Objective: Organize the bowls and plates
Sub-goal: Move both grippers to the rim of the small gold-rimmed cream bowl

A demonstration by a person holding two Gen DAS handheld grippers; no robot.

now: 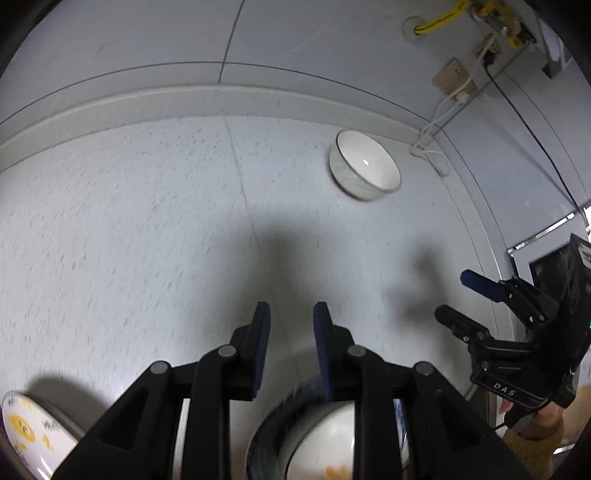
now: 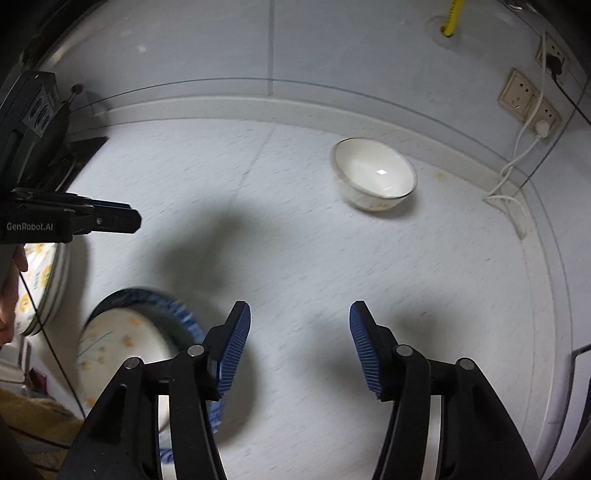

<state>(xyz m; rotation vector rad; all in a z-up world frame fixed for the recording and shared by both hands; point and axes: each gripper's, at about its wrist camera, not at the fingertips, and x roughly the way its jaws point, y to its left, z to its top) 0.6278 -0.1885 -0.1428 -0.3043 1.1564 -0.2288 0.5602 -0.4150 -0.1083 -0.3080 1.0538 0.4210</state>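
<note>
A plain white bowl (image 1: 364,164) (image 2: 375,173) stands alone near the back of the speckled counter (image 2: 295,240). A blue-rimmed bowl (image 2: 184,314) (image 1: 266,424) holds a white bowl with yellow flowers (image 2: 122,347) (image 1: 325,443). Left of them lies a yellow-patterned plate (image 1: 26,428) (image 2: 44,280). My left gripper (image 1: 291,314) (image 2: 136,221) hovers over the counter just beyond the nested bowls, its jaws narrowly apart with nothing between them. My right gripper (image 2: 299,314) (image 1: 454,294) stands wide open over bare counter to the right of the nested bowls.
A raised ledge (image 2: 258,107) and tiled wall close off the back. Wall sockets (image 2: 528,99) with white and black cables (image 2: 517,166) sit at the back right corner, a yellow hose (image 1: 439,18) above. A dark hob edge (image 2: 85,147) lies at the left.
</note>
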